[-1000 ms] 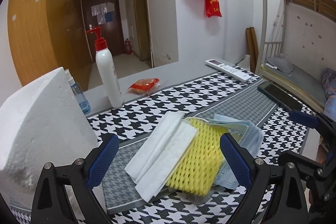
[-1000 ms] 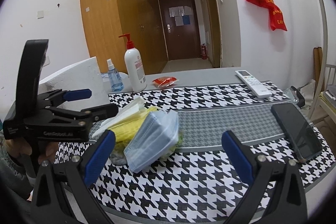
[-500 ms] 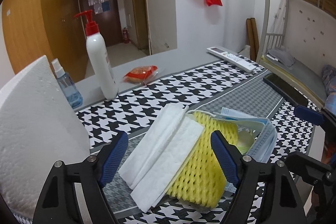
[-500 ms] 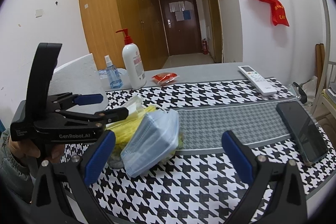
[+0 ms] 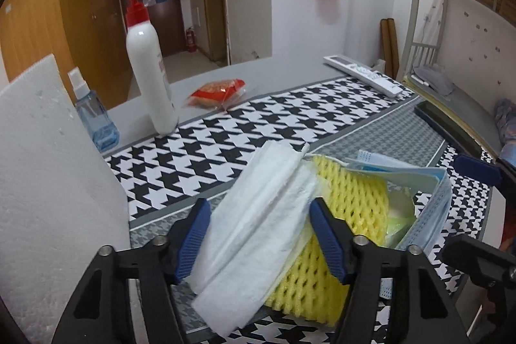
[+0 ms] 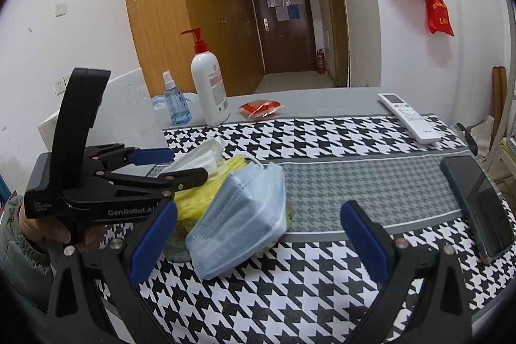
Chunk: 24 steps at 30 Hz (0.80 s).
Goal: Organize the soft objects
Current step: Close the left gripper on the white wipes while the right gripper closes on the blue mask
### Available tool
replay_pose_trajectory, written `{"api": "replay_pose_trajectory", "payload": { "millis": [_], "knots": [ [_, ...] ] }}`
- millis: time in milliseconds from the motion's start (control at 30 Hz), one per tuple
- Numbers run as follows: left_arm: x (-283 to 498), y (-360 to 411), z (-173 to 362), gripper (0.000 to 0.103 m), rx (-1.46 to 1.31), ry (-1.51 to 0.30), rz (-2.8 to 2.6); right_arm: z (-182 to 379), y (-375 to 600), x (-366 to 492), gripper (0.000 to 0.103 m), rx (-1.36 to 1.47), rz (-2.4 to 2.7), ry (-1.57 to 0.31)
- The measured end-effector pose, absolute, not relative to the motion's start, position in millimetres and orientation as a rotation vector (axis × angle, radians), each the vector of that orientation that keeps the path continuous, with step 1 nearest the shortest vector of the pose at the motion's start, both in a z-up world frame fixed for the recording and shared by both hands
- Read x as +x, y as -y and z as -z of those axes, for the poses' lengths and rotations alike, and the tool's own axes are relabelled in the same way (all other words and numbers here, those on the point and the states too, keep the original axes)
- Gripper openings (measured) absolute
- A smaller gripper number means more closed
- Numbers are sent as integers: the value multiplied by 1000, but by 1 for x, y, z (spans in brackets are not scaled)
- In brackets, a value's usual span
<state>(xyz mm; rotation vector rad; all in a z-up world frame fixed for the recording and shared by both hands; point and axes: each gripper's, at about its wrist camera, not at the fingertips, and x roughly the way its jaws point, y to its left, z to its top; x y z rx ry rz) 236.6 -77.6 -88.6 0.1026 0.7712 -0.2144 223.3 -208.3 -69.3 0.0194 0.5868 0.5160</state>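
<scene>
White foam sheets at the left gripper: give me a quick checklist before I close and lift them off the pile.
1. White foam sheets between the left gripper fingers: ok; its jaws have just been closing.
2. Pads pressing on the sheets: cannot tell, they look close on both sides.
3. Only the sheets caught: not ok, the right-side pad sits against the yellow foam net.
4. Right gripper clear: ok, open, holding nothing.
5. Face masks out of the grasp: ok.
</scene>
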Motion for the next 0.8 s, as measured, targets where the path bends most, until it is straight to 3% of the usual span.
{"api": "replay_pose_trajectory", "payload": {
  "millis": [67, 233, 333, 600, 667, 800],
  "knots": [
    [237, 77, 90, 56, 97, -775, 220, 70, 207, 225, 102, 17, -517, -593],
    [236, 75, 91, 32, 87, -781, 232, 74, 206, 228, 102, 13, -520, -606],
    [234, 74, 90, 23, 76, -773, 243, 75, 205, 231, 98, 18, -527, -616],
    [227, 69, 82, 21, 40, -730, 270, 80, 199, 234, 77, 4, -543, -652],
    [225, 69, 81, 19, 42, -718, 280, 81, 198, 234, 67, 1, -545, -658],
    [223, 69, 80, 17, 44, -712, 270, 81, 201, 234, 63, 25, -530, -665]
  ]
}}
